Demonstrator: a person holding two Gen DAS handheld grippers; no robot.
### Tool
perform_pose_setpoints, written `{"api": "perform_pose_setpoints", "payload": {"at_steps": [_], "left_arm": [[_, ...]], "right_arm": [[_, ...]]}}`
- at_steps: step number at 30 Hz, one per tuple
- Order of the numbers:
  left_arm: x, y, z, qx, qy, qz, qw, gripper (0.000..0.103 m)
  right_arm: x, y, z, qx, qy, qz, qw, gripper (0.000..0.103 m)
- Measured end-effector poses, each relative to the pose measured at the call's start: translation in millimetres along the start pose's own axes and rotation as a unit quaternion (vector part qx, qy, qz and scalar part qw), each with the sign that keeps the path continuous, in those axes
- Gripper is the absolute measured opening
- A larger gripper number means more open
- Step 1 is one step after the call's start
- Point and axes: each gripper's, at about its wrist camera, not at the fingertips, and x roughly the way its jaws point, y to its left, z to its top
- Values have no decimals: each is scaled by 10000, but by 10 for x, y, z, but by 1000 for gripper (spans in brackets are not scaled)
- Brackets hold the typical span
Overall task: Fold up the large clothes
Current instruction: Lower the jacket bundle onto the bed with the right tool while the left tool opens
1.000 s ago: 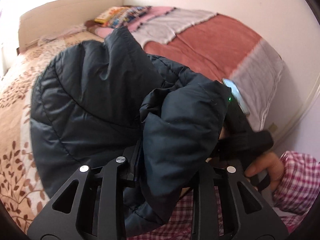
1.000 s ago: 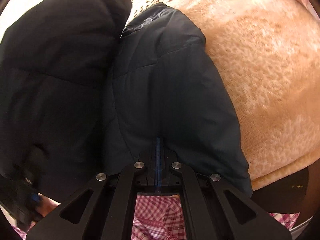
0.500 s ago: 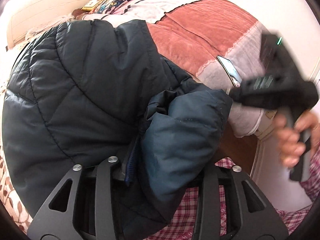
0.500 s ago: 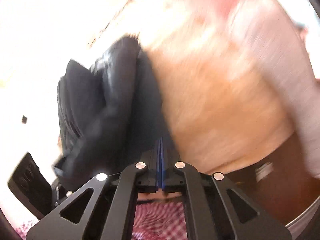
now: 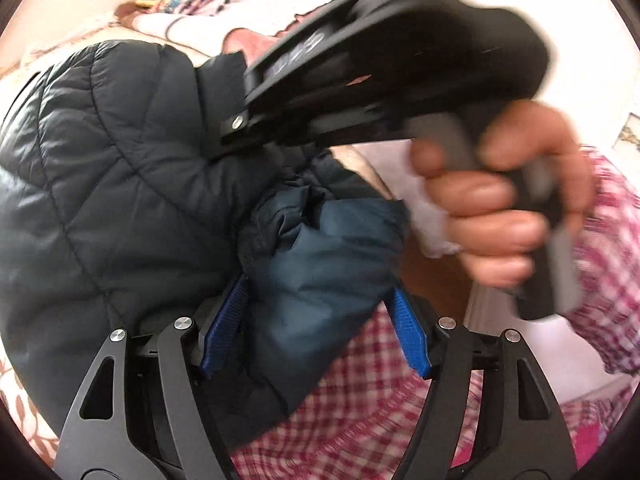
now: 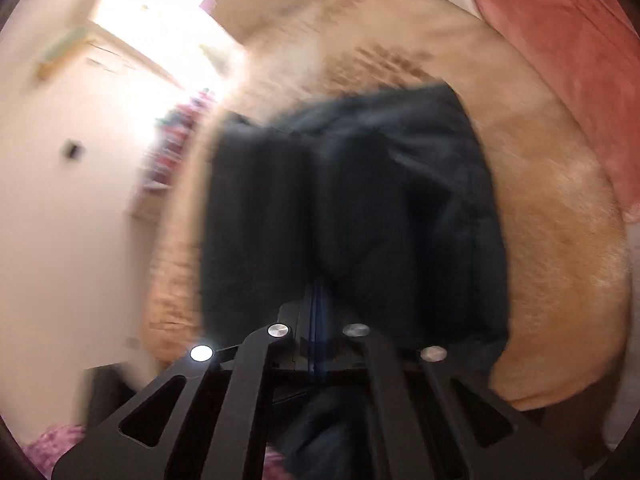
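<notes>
the dark quilted jacket (image 5: 120, 184) lies bunched at the near edge of the bed (image 6: 560, 248), over the tan patterned bedspread; a rust-red blanket (image 6: 568, 64) covers the far right part of the bed. left gripper (image 5: 320, 332): jaws have just been opening and now stand apart, blue pads (image 5: 228, 320) clear on both sides, a folded sleeve end of the jacket lying loose between them, not pressed. right gripper (image 6: 318, 320): jaws together, blue pads meeting on a thin fold of the jacket's fabric, the garment hanging forward from that pinch; this view is blurred. in the left wrist view the right hand (image 5: 504, 200) grips the handle of that tool above the jacket. checked pink-and-white clothing (image 5: 380, 420) of the person shows below.
</notes>
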Motion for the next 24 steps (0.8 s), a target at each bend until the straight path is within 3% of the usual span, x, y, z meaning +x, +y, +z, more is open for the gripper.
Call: {"api": "perform_pose_setpoints", "payload": {"at_steps": [5, 9, 17, 24], "left_arm": [[-123, -66, -66, 15, 166, -430, 9989, 68], [-414, -79, -147, 14, -41, -393, 9992, 68], [-1053, 250, -298, -775, -756, 224, 9939, 68], [-1222, 520, -328, -1362, -893, 871, 9828, 69]], "right_arm": [[128, -121, -111, -39, -46, -226, 9997, 0], [79, -251, -164, 115, -74, -260, 9996, 0], [200, -379, -78, 137, -135, -268, 9995, 0], [186, -522, -142, 300, -227, -316, 9988, 0]]}}
